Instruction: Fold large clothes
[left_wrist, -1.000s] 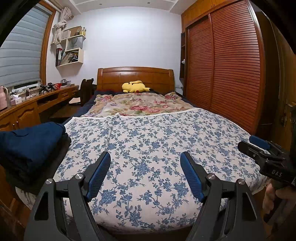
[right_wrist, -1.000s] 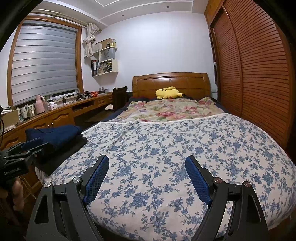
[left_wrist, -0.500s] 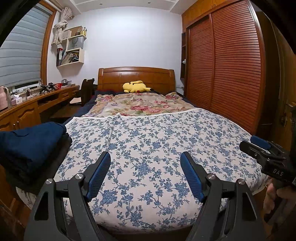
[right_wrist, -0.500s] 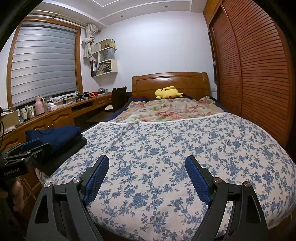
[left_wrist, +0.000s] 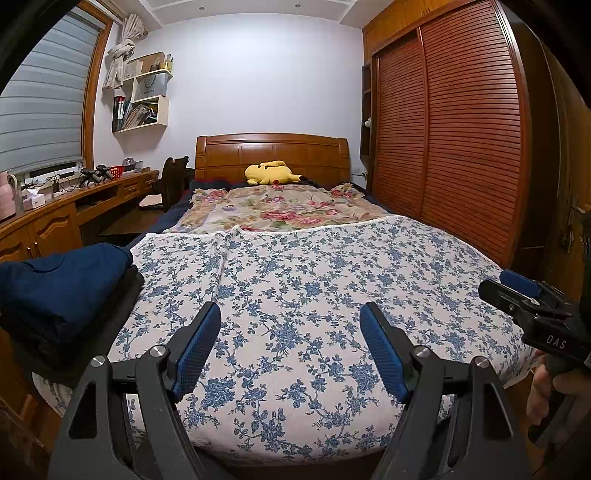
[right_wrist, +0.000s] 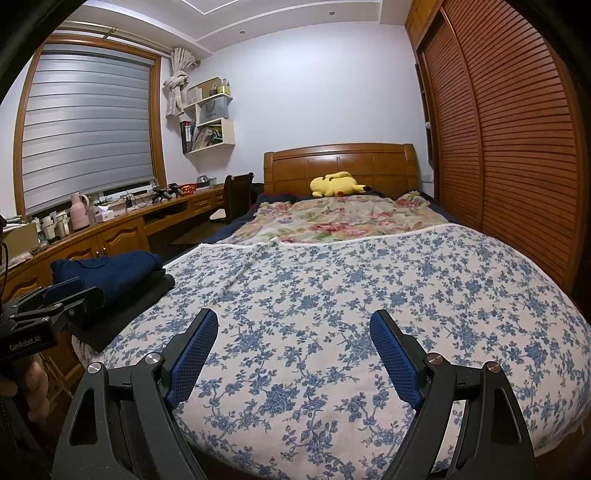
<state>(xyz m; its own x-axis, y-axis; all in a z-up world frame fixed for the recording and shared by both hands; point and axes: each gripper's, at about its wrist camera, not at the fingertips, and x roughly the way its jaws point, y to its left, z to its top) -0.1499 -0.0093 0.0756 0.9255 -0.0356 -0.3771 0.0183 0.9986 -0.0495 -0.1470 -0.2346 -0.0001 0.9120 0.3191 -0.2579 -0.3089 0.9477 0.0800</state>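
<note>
Two open grippers poised over the foot of a bed.

The left gripper (left_wrist: 290, 314) and right gripper (right_wrist: 293, 321) tilt slightly downward side by side, jaws wide and empty, above the blue-flowered white bedspread (left_wrist: 332, 280); the folded navy-blue clothes (left_wrist: 62, 284) lie stacked at the bed's left edge.

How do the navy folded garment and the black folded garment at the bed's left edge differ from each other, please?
The navy garment lies on top; the black garment lies under it, against the blue-flowered bedspread. The navy garment makes a thick, rounded bundle, while the black garment looks flatter and sticks out past the navy one toward the foot of the bed. Both are folded, sit in one stack, and neither is touched by a gripper.
</note>
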